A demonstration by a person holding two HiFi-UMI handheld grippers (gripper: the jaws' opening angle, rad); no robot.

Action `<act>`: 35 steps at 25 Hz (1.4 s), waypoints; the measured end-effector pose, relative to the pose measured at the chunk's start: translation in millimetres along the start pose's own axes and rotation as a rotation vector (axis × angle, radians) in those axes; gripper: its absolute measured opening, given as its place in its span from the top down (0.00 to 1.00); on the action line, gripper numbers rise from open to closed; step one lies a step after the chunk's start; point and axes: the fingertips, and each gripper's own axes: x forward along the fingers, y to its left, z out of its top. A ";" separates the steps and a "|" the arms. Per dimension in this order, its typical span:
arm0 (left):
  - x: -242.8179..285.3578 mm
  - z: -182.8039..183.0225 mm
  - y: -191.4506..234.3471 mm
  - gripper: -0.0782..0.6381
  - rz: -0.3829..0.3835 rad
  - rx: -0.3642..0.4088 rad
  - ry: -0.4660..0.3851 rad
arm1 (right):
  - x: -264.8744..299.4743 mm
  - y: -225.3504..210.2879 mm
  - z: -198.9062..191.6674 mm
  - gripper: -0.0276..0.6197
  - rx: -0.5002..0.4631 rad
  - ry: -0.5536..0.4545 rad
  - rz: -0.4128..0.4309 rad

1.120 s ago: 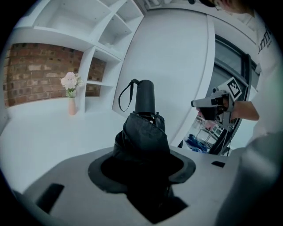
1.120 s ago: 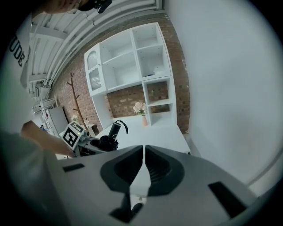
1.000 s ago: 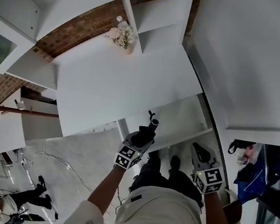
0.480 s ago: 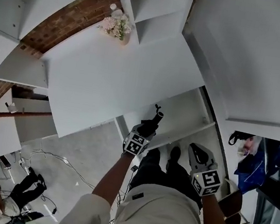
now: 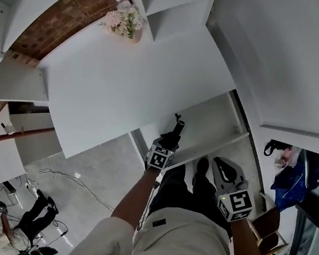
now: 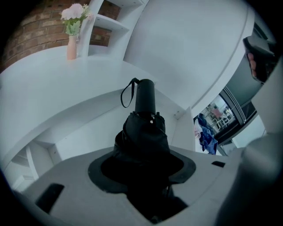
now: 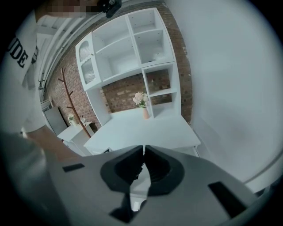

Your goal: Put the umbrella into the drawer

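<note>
My left gripper (image 5: 167, 145) is shut on a black folded umbrella (image 5: 174, 133). The umbrella's handle end, with a thin wrist strap (image 6: 127, 93), points out ahead of the jaws. In the left gripper view the umbrella (image 6: 143, 128) fills the space between the jaws and hangs over the white open drawer (image 6: 84, 130). In the head view that drawer (image 5: 210, 125) stands pulled out from under the white desk top (image 5: 124, 83). My right gripper (image 5: 218, 163) hovers to the right of the drawer's front. Its jaws (image 7: 144, 153) are shut with nothing between them.
A vase of pink flowers (image 5: 123, 22) stands at the desk's back, below white wall shelves (image 7: 128, 48). A tall white panel (image 5: 287, 66) closes off the right side. Blue clothes (image 5: 294, 174) hang at far right. Cables lie on the grey floor (image 5: 93, 173).
My left gripper has come down with the umbrella towards the open drawer and has turned a little. My right gripper has shifted slightly beside the drawer.
</note>
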 end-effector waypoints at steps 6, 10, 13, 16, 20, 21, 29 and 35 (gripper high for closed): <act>12.1 -9.0 22.2 0.58 0.044 -0.063 0.011 | 17.1 -6.4 -8.2 0.90 0.004 0.022 -0.008; 16.3 -19.2 36.3 0.58 0.068 -0.113 0.020 | 30.3 -9.5 -20.3 0.90 0.013 0.047 -0.012; 19.4 -28.3 49.0 0.58 0.095 -0.143 0.038 | 38.3 -5.7 -24.1 0.90 0.018 0.060 -0.002; 21.0 -36.3 61.1 0.58 0.121 -0.186 0.046 | 44.8 0.0 -26.2 0.90 0.016 0.073 0.011; 20.9 -42.7 81.8 0.58 0.164 -0.301 0.033 | 50.7 3.2 -30.2 0.90 0.015 0.087 0.020; 21.1 -44.1 85.8 0.58 0.175 -0.325 0.036 | 51.5 2.7 -31.6 0.90 0.017 0.090 0.020; 25.2 -45.2 100.3 0.55 0.236 -0.385 0.073 | 58.4 0.5 -38.3 0.90 0.018 0.118 0.027; 20.8 -44.2 95.7 0.52 0.230 -0.321 0.066 | 60.9 2.9 -28.6 0.90 0.011 0.106 0.034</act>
